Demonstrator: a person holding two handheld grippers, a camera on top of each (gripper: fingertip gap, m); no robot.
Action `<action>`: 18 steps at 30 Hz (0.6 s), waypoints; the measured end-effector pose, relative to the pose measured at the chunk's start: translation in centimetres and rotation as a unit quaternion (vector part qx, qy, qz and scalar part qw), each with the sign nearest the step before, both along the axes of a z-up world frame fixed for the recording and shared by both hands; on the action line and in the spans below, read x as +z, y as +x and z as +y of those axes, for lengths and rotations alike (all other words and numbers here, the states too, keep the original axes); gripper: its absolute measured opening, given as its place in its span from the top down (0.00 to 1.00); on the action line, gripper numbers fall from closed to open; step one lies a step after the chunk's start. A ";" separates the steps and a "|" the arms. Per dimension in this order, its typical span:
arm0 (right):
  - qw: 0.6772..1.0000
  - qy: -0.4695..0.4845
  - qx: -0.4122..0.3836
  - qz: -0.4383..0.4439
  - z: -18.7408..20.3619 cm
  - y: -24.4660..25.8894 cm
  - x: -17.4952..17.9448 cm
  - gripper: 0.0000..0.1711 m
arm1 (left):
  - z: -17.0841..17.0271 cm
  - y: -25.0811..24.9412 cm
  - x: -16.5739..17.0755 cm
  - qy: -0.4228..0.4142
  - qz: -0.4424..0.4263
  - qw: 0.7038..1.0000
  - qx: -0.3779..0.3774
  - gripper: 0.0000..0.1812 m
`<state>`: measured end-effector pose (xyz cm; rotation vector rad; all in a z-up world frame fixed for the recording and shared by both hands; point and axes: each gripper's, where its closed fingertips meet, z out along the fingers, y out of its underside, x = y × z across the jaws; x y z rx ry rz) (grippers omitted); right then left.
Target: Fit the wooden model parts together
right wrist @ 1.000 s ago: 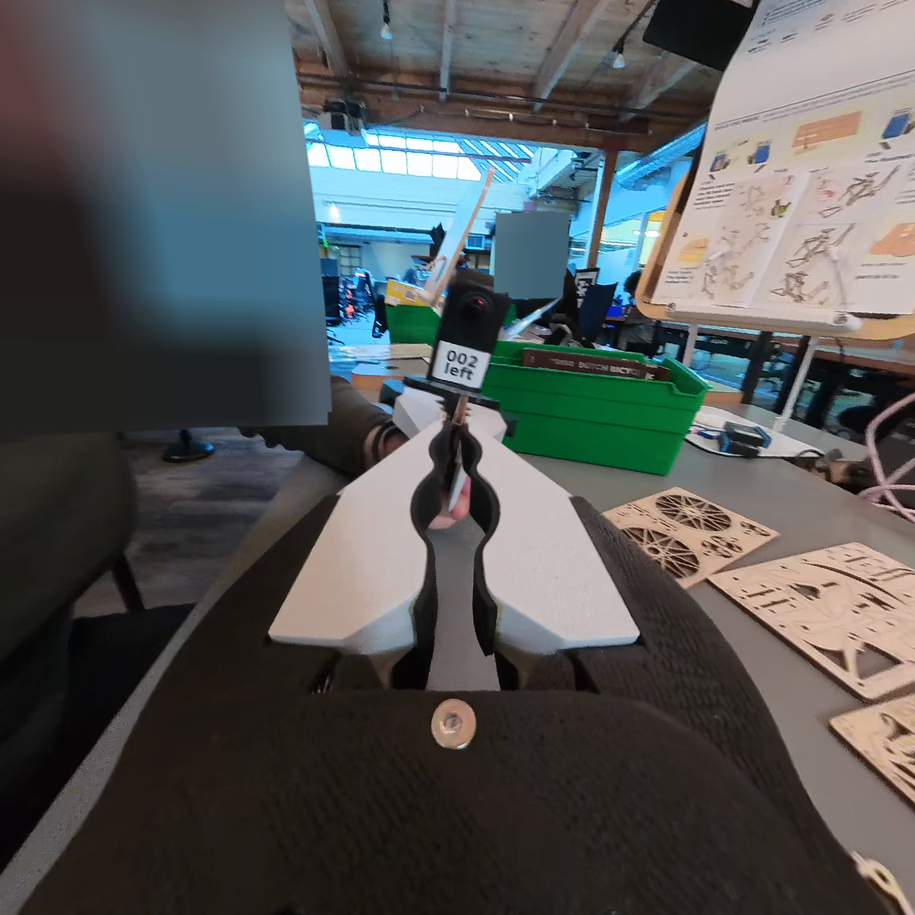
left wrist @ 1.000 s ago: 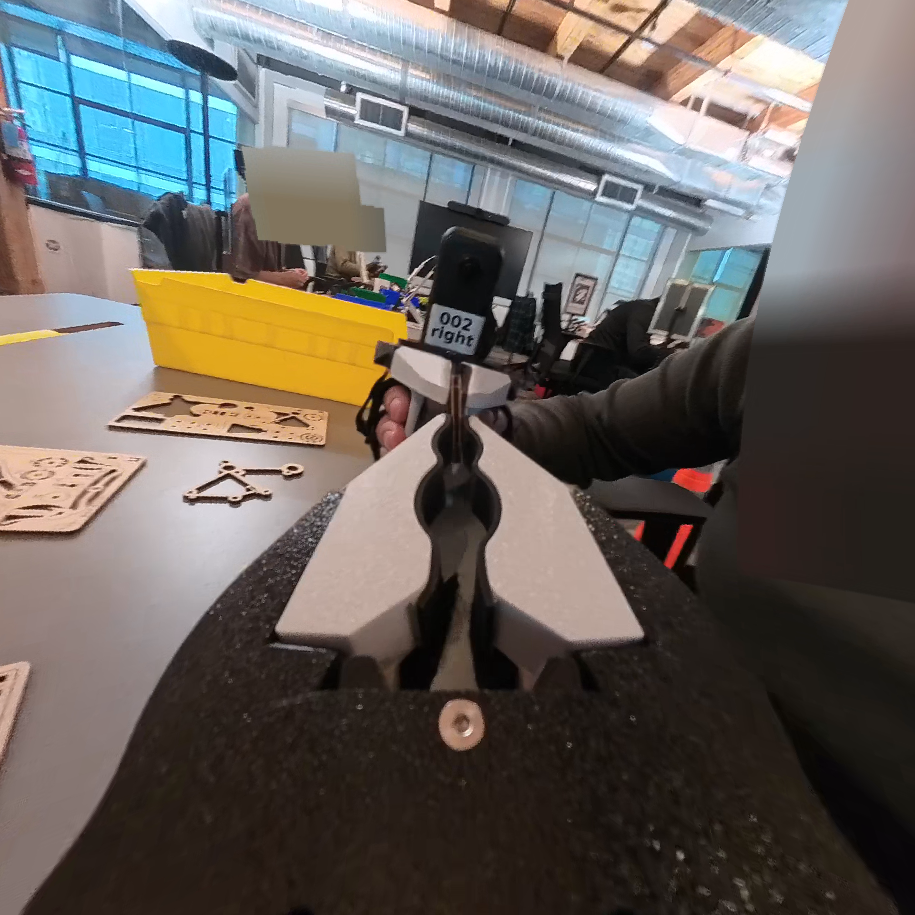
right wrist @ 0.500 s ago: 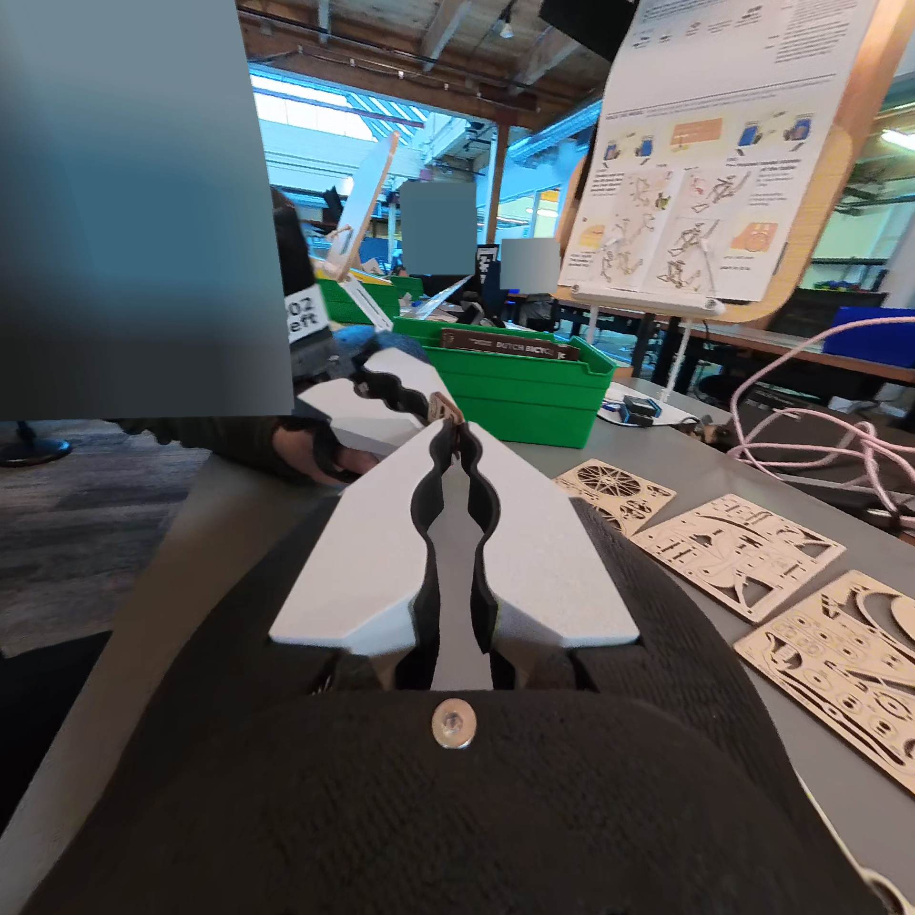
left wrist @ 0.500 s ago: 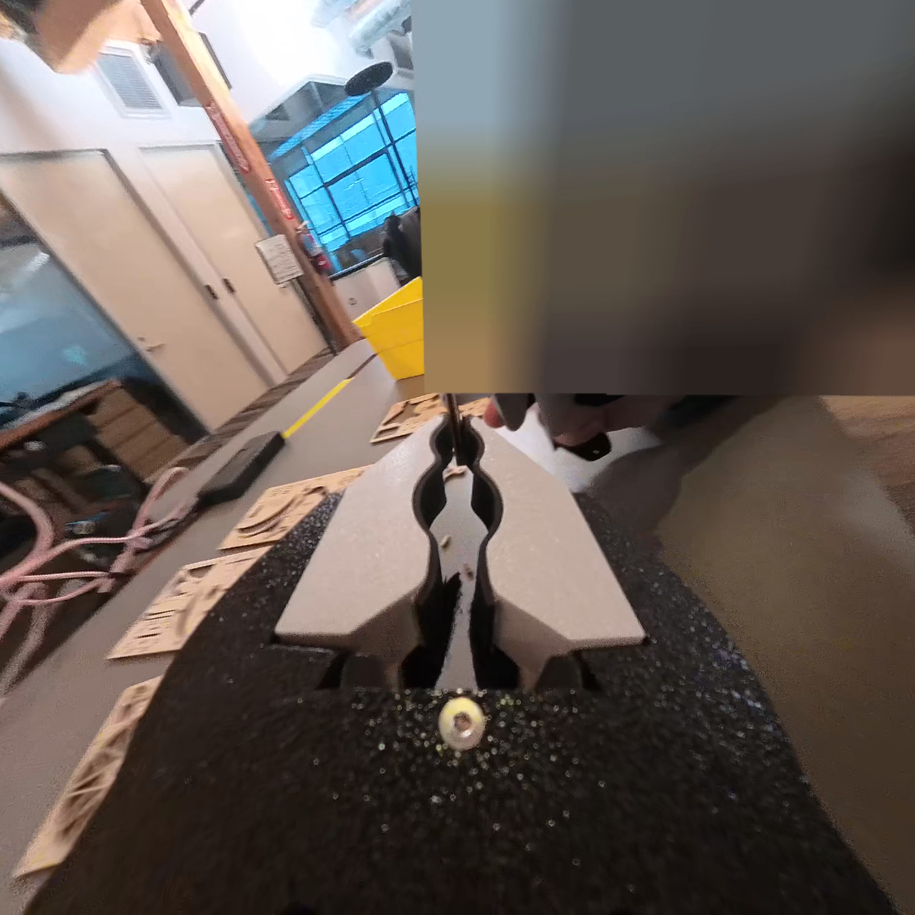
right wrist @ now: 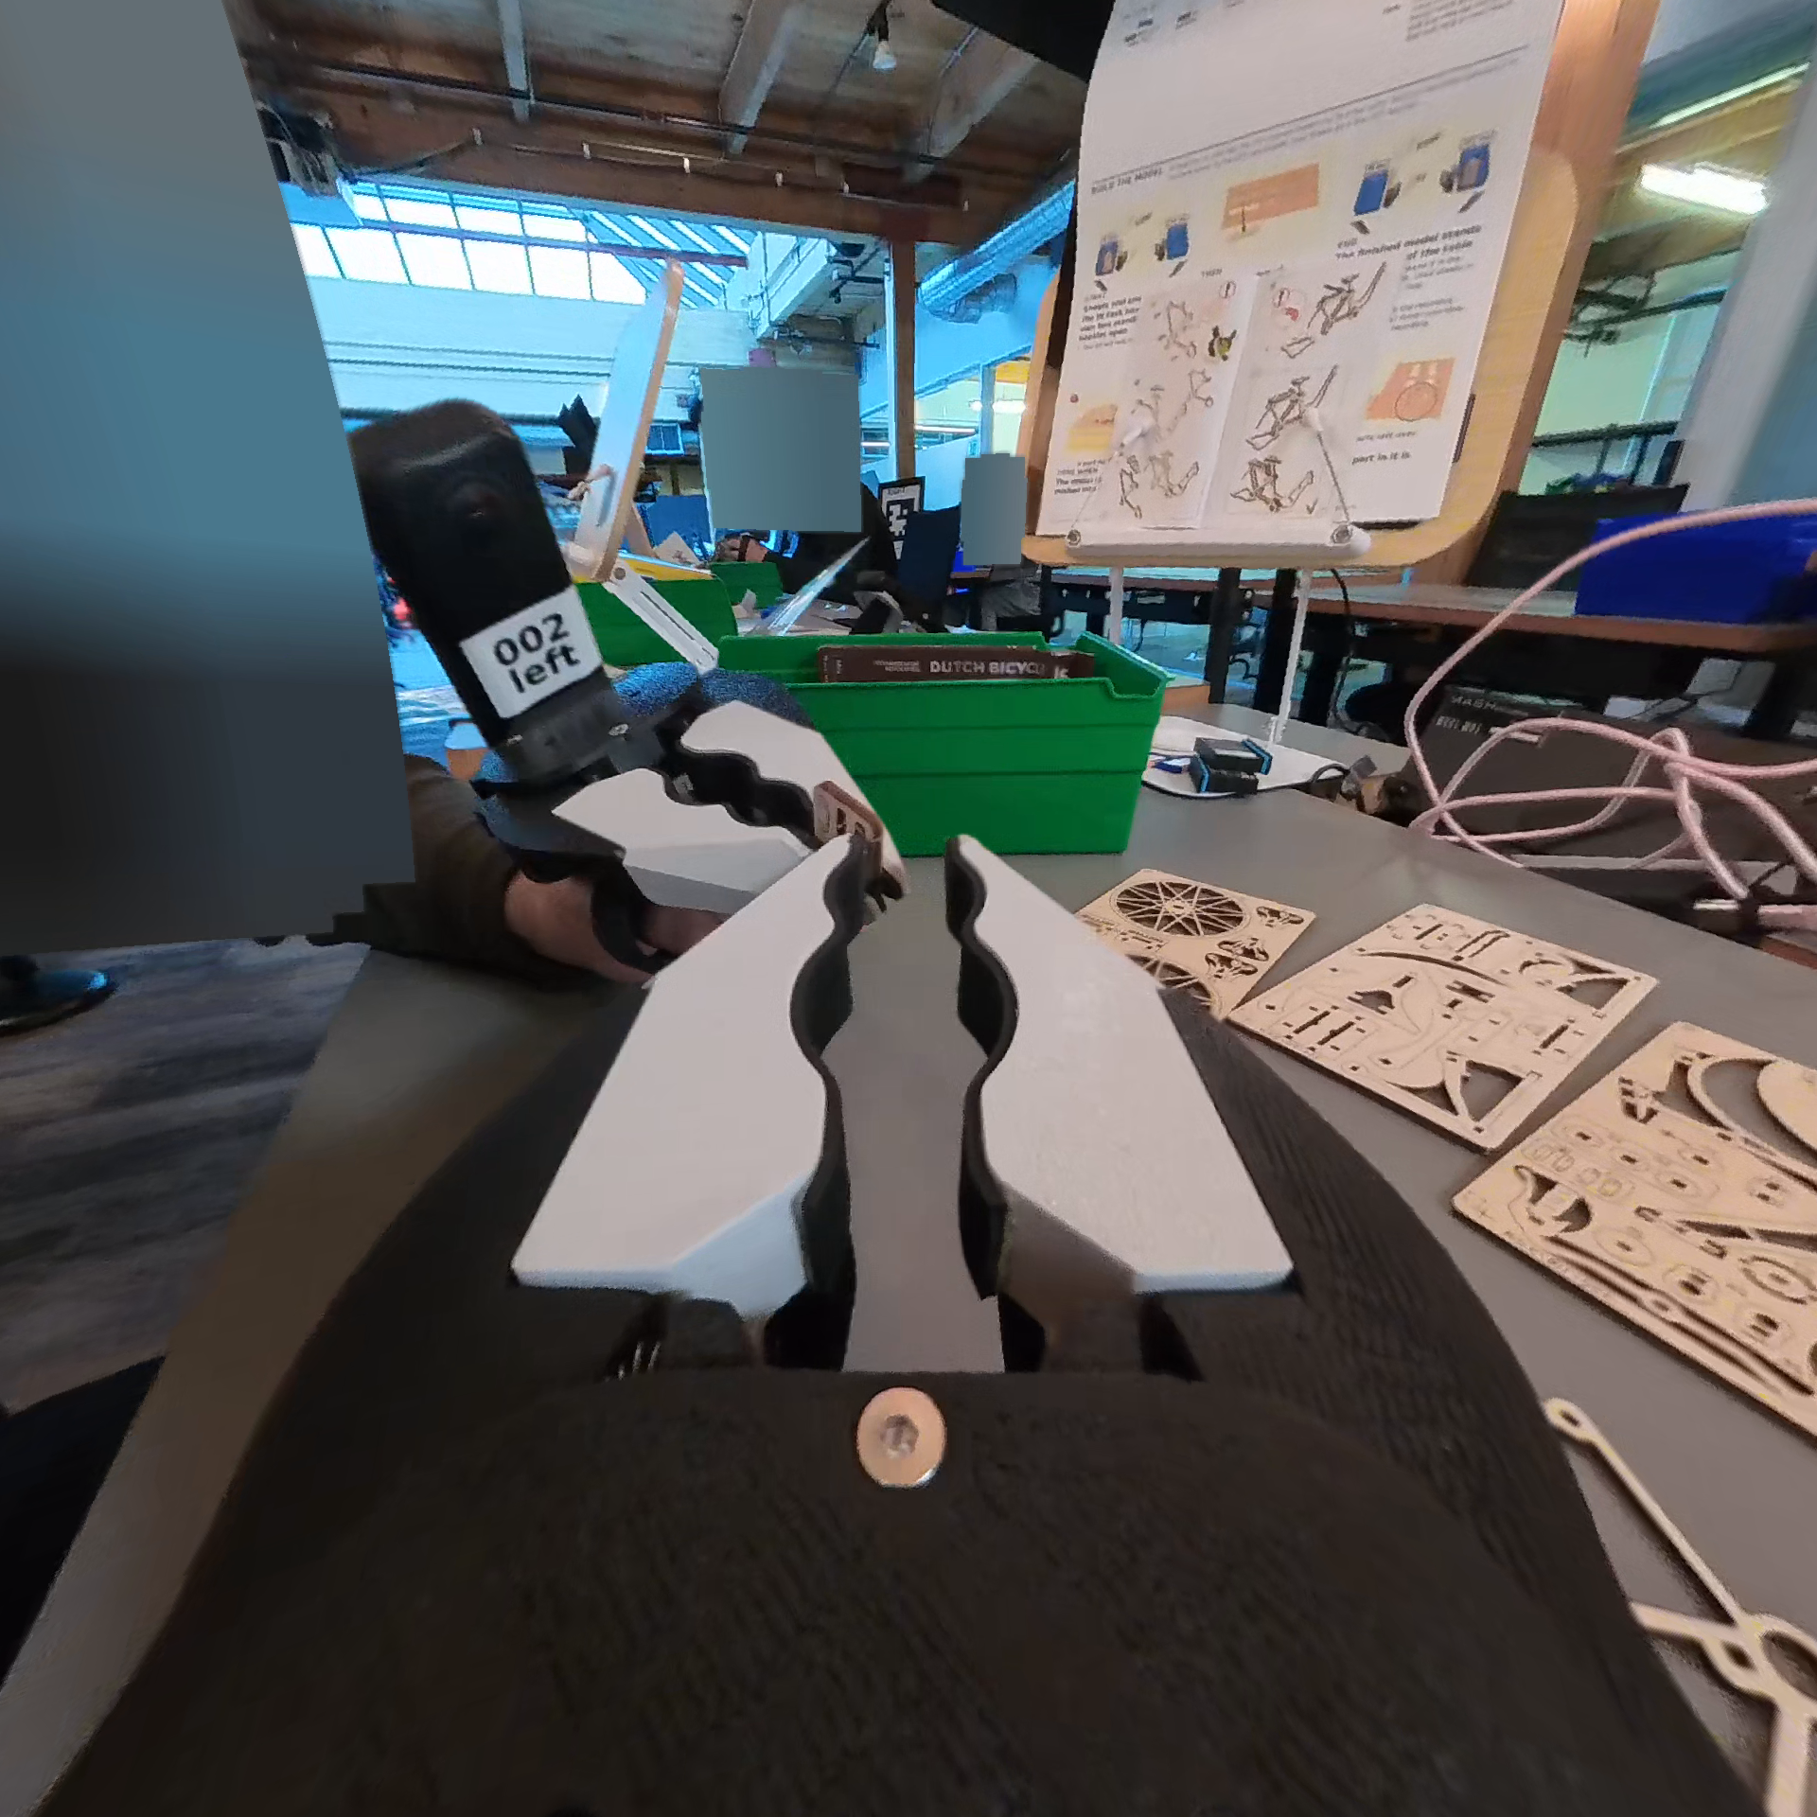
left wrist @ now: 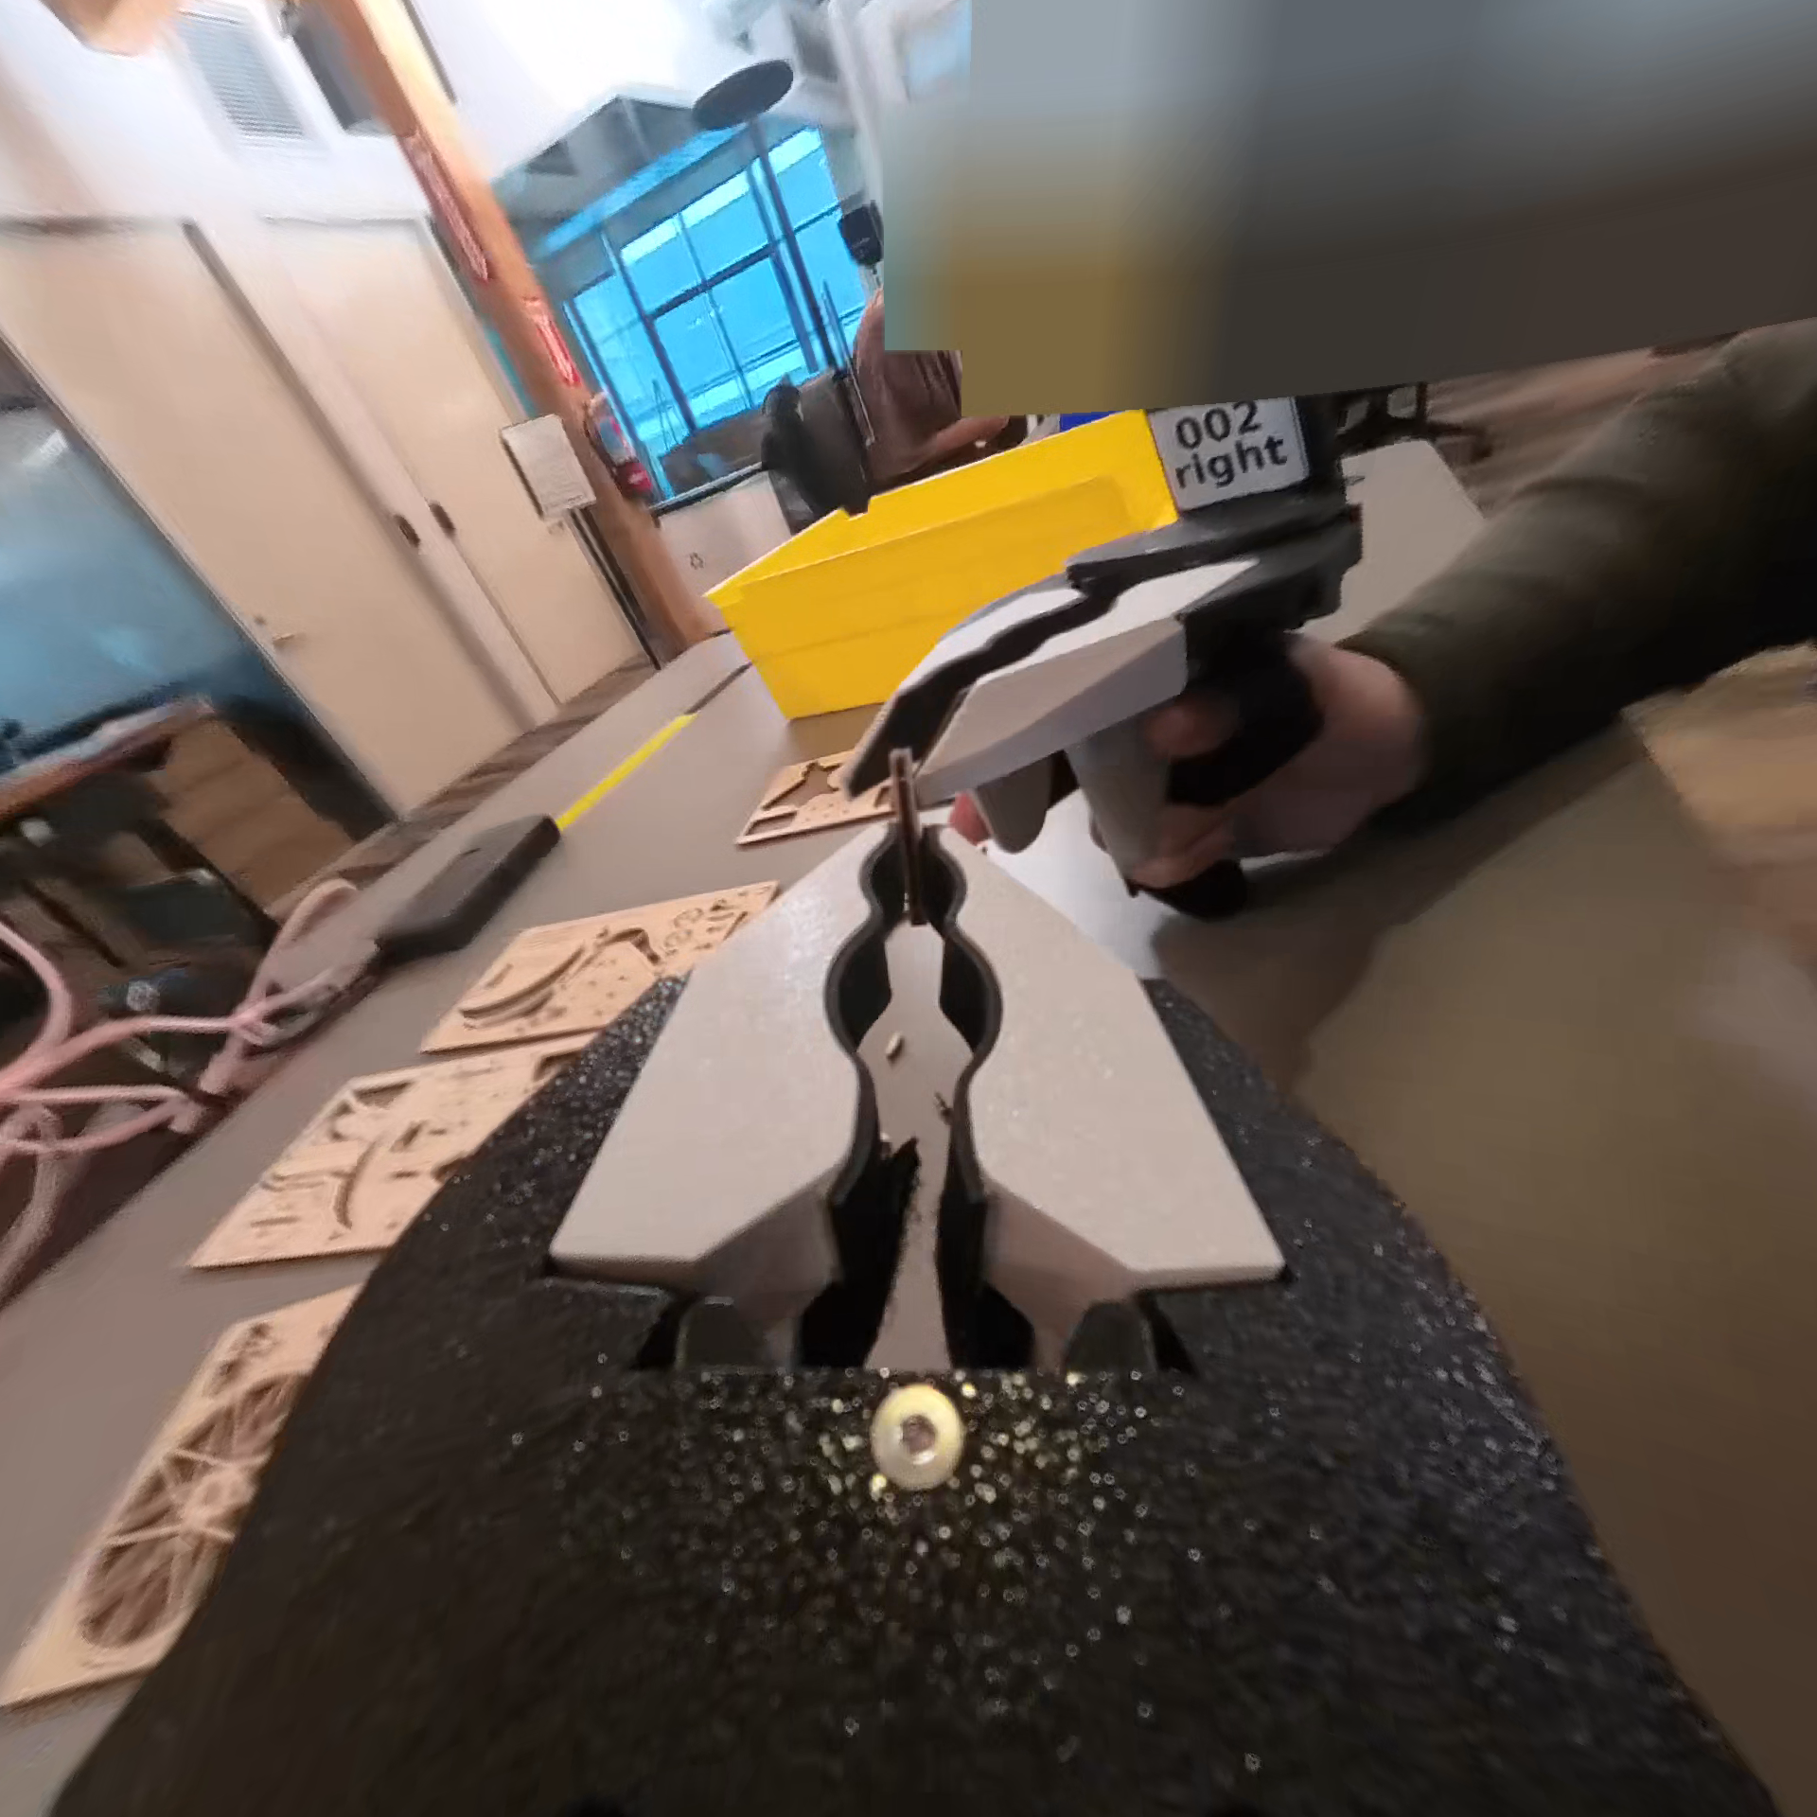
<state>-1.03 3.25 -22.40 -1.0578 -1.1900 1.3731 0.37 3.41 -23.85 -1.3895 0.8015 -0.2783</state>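
Left tool: fingers together at the tips, clamped on a small wooden part that stands on edge and sticks up just past the tips. From the right wrist view the same part shows as a small brown piece at the end of the left tool, just beyond the right tool's left fingertip.

Right tool: fingers apart, a clear gap between the tips, nothing between them. From the left wrist view it sits just behind the wooden part, its tips close over the part's top edge; whether they touch cannot be told. A hand in a dark sleeve grips its handle.

Tabletop: grey. Laser-cut wooden sheets lie flat in a row to the right of the right tool. A loose thin frame piece lies at the near right edge.

Farther back: pink cables coiled on the tabletop, a green bin with a brown box inside, a yellow bin.

Far: an instruction sheet on a wooden stand, upright behind the green bin.
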 end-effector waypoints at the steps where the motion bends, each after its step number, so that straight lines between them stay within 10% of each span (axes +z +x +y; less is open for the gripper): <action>1: 1.000 0.015 -0.002 0.005 -0.2 0.1 0.2 0.94 | 0.0 0.0 0.1 0.014 0.016 1.000 0.007 0.99; 18: 0.935 0.339 -0.104 0.029 -2.4 1.0 1.0 0.99 | -1.3 0.5 1.0 0.150 0.154 0.976 0.040 1.00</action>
